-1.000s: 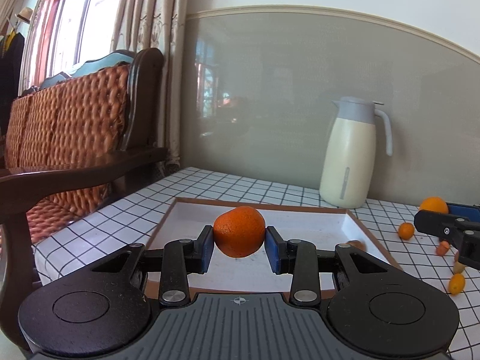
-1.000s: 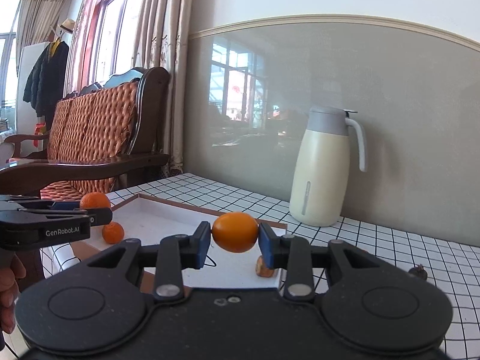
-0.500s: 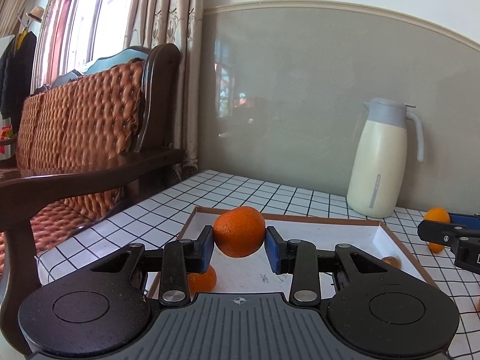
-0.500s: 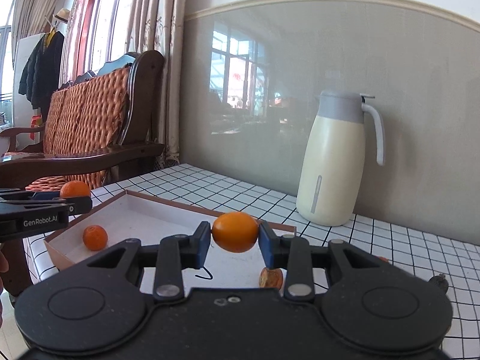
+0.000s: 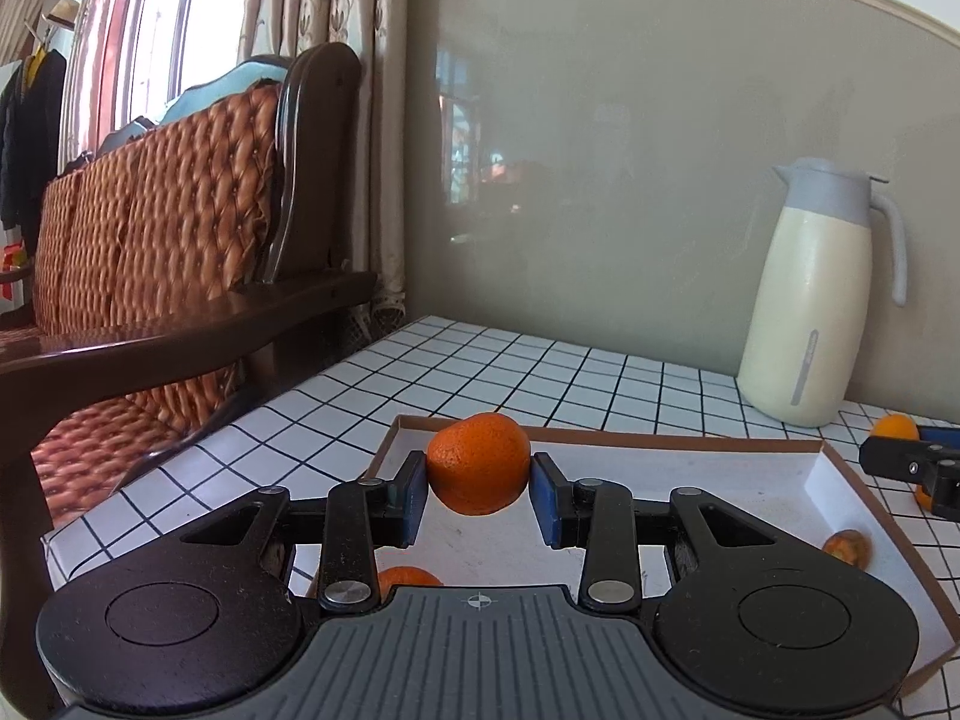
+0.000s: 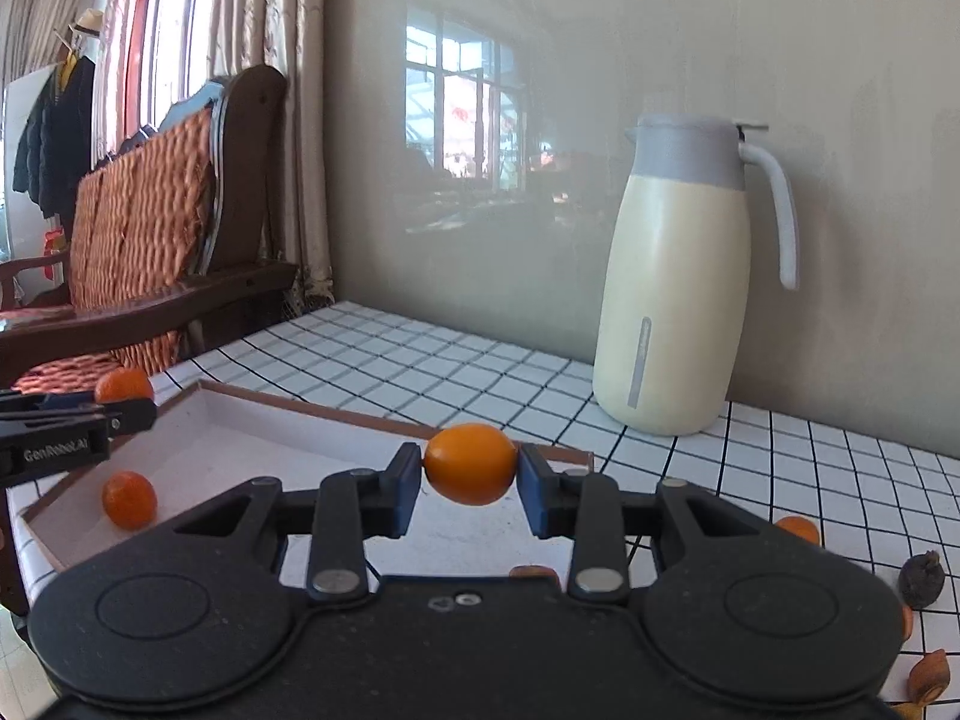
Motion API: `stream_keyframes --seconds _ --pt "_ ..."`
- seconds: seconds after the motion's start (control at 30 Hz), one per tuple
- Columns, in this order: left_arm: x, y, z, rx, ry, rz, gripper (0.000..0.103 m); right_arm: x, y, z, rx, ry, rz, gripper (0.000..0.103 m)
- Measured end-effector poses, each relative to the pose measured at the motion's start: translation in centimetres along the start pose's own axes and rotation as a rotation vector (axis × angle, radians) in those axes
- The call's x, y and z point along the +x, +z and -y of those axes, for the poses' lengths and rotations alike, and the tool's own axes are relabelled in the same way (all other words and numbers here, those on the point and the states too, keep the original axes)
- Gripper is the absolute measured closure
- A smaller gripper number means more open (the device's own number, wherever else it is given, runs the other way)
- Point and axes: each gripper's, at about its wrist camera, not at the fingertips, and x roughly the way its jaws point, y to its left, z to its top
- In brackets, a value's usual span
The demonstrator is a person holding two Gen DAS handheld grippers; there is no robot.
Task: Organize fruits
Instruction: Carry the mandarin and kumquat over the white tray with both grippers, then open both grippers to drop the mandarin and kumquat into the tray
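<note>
Holding a mandarin (image 5: 479, 462) in my left tool (image 5: 479, 495) and a kumquat (image 6: 471, 463) in my right tool (image 6: 470, 495) above the tray (image 5: 690, 441), I risk either round fruit rolling out over the low rim if released high.

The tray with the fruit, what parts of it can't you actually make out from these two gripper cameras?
- Left wrist view: the tray's near floor is hidden by the left gripper; one orange fruit only peeks out.
- Right wrist view: the tray's near right corner sits behind the right gripper, with a fruit piece mostly covered.
- Right wrist view: small fruits at the right edge are too cut off to identify.
</note>
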Motion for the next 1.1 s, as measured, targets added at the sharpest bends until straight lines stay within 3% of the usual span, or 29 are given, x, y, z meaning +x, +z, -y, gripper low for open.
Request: stream_keyframes --seconds 0.2,0.23,0.27,0.33,0.37,0.4,0.5,0.97,1.1 --pt "1.9 0.3 0.5 0.017 0.006 -0.039 0.066 2.2 0.3 0.6 0.028 0.034 -0.074 0.075" --pt "2.2 0.2 0.5 0.015 0.006 -0.046 0.066 2.5 0.5 0.4 0.016 0.043 -0.085 0.070" --pt "2.3 0.2 0.5 0.009 0.004 -0.046 0.066 2.3 0.5 0.2 0.002 0.030 -0.069 0.049" --pt "1.9 -0.1 0.6 0.001 0.023 -0.016 0.040 1.3 0.4 0.0 -0.017 -0.029 0.010 0.005" --pt "1.6 -0.2 0.7 0.013 0.035 0.013 0.016 0.9 0.4 0.0 -0.024 -0.035 0.033 0.009" --pt "1.1 -0.2 0.9 0.028 0.045 0.044 0.006 0.8 0.5 0.0 -0.030 -0.038 0.031 0.009" --pt "0.2 0.0 1.1 0.033 0.060 0.090 0.000 0.1 0.1 0.4 -0.020 -0.057 0.074 0.006" --pt "-0.9 -0.1 1.0 -0.007 0.033 0.080 0.000 -0.4 0.3 0.1 -0.008 -0.034 0.064 0.006" --pt "-1.7 -0.5 1.8 0.039 0.049 0.087 0.000 -1.6 0.1 -0.4 -0.017 -0.029 0.069 0.006"
